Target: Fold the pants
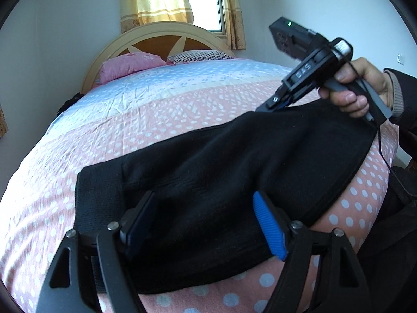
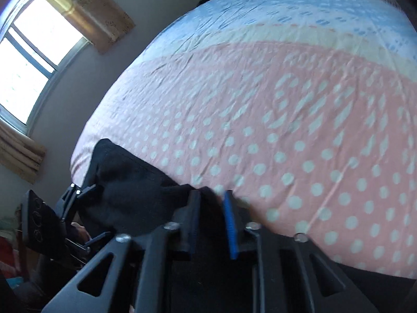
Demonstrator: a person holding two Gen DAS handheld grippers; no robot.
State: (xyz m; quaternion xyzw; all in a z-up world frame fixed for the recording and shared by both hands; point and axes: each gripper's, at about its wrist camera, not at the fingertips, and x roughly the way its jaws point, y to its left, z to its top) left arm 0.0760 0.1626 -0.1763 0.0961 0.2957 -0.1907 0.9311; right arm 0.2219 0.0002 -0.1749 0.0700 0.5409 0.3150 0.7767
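Black pants (image 1: pixel 208 156) lie folded across the near part of a bed with a pink dotted sheet (image 1: pixel 117 130). My left gripper (image 1: pixel 202 198) is open, its fingers spread wide over the near edge of the cloth. At the pants' far right corner, a hand (image 1: pixel 365 86) holds my right gripper (image 1: pixel 269 105), which pinches the edge. In the right wrist view, the right gripper (image 2: pixel 211 195) is shut on a fold of the pants (image 2: pixel 130 180), with black cloth between its narrow pads. The left gripper (image 2: pixel 77 191) shows at the far end of the cloth.
The sheet (image 2: pixel 286 104) stretches bare beyond the pants toward a pink pillow (image 1: pixel 130 65), a striped pillow (image 1: pixel 200 55) and a curved headboard (image 1: pixel 156 35). A curtained window (image 1: pixel 203 2) is behind the bed. The bed's edge is near on the right.
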